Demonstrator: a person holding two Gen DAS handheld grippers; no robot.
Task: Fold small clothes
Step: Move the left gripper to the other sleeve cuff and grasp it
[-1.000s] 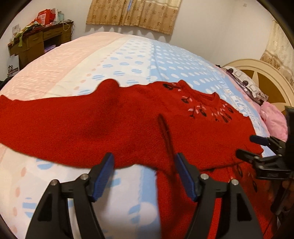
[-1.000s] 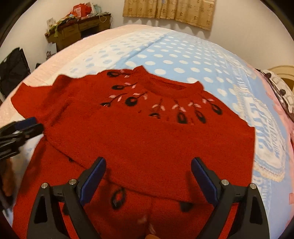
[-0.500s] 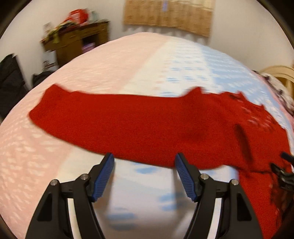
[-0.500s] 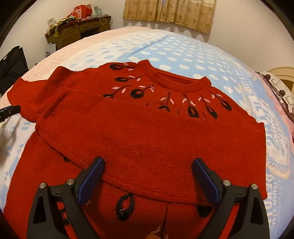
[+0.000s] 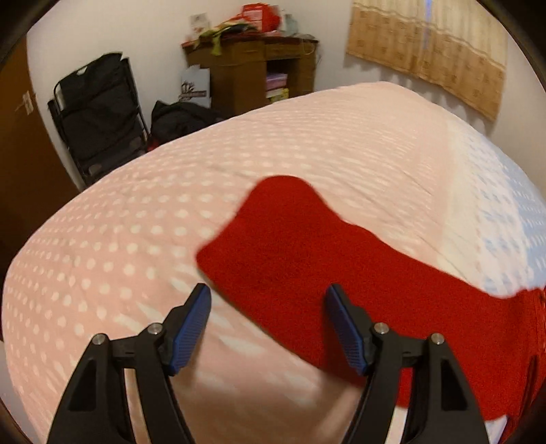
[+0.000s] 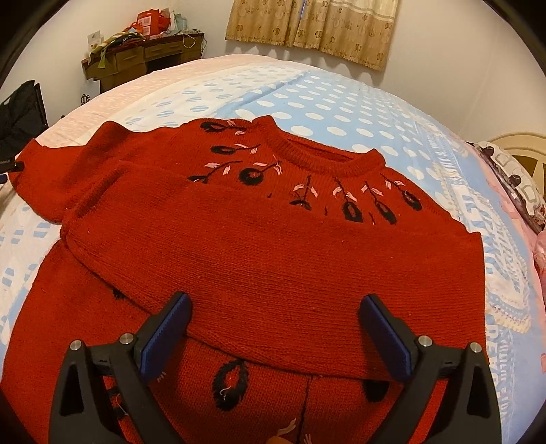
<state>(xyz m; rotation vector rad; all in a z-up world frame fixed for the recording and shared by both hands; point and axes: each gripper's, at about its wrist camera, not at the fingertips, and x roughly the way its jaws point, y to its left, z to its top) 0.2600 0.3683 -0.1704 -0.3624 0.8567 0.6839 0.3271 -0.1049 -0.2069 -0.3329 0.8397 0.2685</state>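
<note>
Where it lies spread on the bed, the red knitted sweater faces up with its round collar away from the right wrist camera, black and pink flower embroidery running below the neckline, and one sleeve folded flat across the chest. The other sleeve stretches out over the pink dotted part of the bedspread, its cuff end rounded and lying flat. The left gripper hovers at that cuff, its blue-padded fingers spread wide with nothing between them; whether they touch the fabric cannot be told through the blur. The right gripper sits low over the lower edge of the folded sleeve, fingers likewise wide apart and holding nothing. The bedspread turns from pink to white and then blue with white dots toward the far side. Beyond the bed stand a cluttered wooden desk, a black folding chair with a dark bag beside it, and a tan curtain on the wall.
</note>
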